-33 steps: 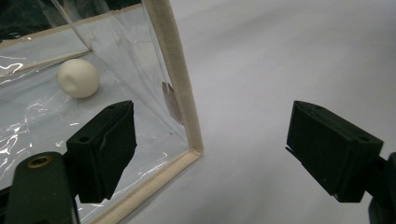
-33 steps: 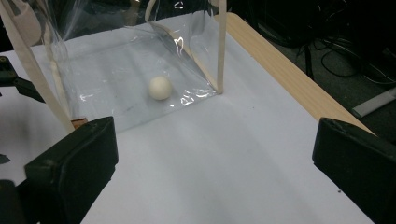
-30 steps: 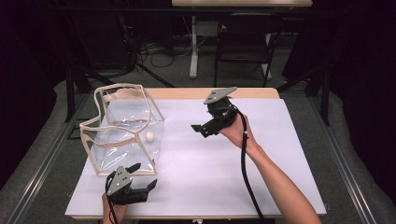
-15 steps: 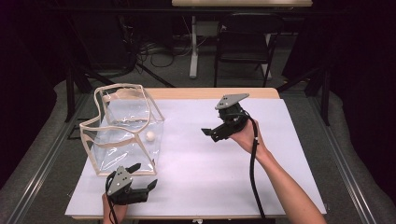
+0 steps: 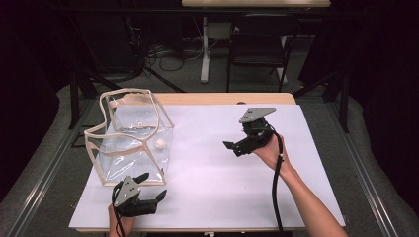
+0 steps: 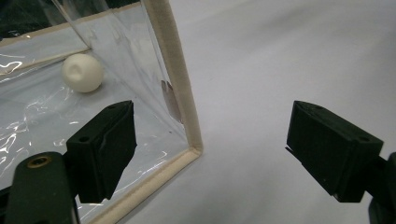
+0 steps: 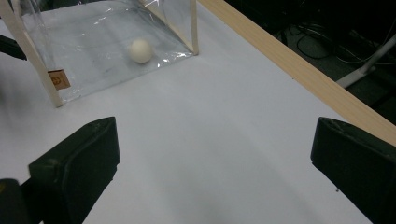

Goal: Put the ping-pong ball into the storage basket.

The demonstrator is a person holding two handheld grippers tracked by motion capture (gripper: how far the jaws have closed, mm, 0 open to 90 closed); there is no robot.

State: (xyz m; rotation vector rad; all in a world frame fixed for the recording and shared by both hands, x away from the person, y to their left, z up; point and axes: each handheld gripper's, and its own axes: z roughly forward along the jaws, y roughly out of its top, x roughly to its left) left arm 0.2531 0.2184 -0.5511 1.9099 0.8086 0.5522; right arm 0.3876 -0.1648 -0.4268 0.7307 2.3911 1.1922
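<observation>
Scene: white table (image 5: 212, 197) with a wood far edge; a clear bag (image 5: 129, 140) with cream trim stands open-topped on its left part.
Ball: a small white ball (image 5: 160, 143) lies on the bag's floor, near its right wall. In the left gripper view the ball (image 6: 82, 72) shows through the clear wall; in the right gripper view the ball (image 7: 141, 50) sits toward the bag's far corner.
Bag: upright but slumped, its top rim wavy and gaping. A small tan label (image 7: 58, 79) sits low by one trimmed corner.
Left gripper: the left gripper (image 5: 153, 186) is low at the table's near edge, just beside the bag's near right corner. Jaws spread wide, nothing between the pads; in its own view the trimmed corner edge (image 6: 176, 79) rises between the jaws without touching either.
Right gripper: the right gripper (image 5: 232, 147) is held above the table's middle right, well apart from the bag and pointing toward it. Jaws spread, empty; bare table lies beneath them.
Progress: the ball inside the bag reads as the loading part done. Neither gripper holds anything.
Left to do: likely closing, steadying or lifting the bag; the left gripper looks placed to pinch the corner trim, but no grasp is made yet.
Unclear: whether the bag has a fastener along its rim; too small to tell.
</observation>
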